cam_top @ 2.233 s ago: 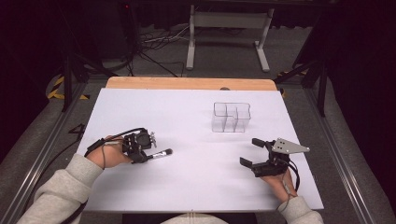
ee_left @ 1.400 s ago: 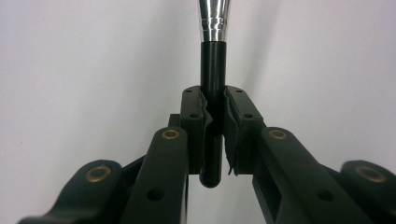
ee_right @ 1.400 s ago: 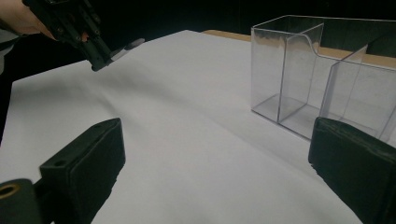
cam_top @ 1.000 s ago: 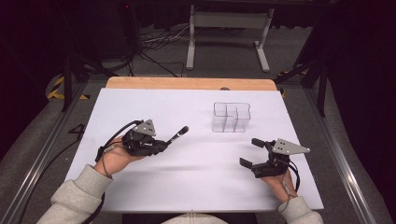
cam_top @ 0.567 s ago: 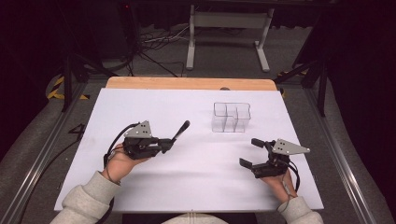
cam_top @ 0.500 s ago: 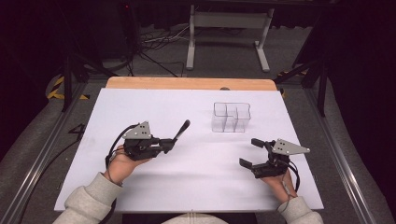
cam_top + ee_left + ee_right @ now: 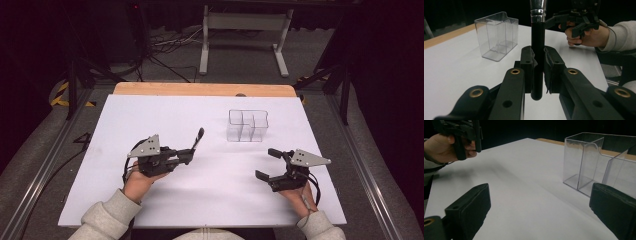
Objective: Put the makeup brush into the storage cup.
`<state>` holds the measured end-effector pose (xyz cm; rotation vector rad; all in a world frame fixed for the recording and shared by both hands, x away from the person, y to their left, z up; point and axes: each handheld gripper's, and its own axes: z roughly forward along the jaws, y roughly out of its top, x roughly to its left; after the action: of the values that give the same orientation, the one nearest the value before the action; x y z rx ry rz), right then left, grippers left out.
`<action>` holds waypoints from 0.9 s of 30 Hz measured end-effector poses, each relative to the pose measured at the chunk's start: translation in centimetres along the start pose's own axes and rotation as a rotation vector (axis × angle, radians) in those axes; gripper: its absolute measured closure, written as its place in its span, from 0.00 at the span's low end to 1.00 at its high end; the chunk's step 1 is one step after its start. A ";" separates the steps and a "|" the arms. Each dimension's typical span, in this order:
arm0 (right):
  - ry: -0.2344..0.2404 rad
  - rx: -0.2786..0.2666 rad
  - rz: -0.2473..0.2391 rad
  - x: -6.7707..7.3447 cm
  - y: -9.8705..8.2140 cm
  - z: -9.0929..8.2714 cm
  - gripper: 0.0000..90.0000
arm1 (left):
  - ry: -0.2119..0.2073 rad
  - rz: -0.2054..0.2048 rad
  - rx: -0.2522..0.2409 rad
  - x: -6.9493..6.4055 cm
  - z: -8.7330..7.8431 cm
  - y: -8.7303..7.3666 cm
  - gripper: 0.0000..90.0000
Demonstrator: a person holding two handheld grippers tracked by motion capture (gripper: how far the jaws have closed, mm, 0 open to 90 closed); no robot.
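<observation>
A black brush (image 7: 537, 57) was held clamped in the left gripper (image 7: 186, 156). The right gripper (image 7: 267, 164) was observed wide apart near the clear organizer (image 7: 247, 125).

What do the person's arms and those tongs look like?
Both tongs, the left and the right, are black, each topped with a grey three-cornered plate. Brass-coloured rivets dot the arms of the left tongs. A black cable trails from each. The person wears light grey sleeves.

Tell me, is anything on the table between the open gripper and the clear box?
No. In the right gripper view, bare white table runs from the open right gripper to the clear box.
</observation>
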<state>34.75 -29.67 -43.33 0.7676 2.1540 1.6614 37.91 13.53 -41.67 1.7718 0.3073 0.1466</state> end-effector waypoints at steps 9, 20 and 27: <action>0.011 -0.002 -0.025 0.5 0.2 0.3 0.04 | 0.000 0.027 -0.045 -0.5 0.7 -0.7 0.88; 0.072 -0.027 -0.074 2.6 2.3 2.0 0.06 | -0.006 0.050 -0.029 -0.7 1.2 -0.7 0.87; 0.130 -0.078 -0.093 4.3 5.0 4.4 0.10 | -0.012 0.055 -0.012 -1.0 1.6 -0.9 0.87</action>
<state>34.80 -22.78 -39.44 0.5434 2.1597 1.7796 37.29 11.92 -42.84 1.7690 0.2490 0.1768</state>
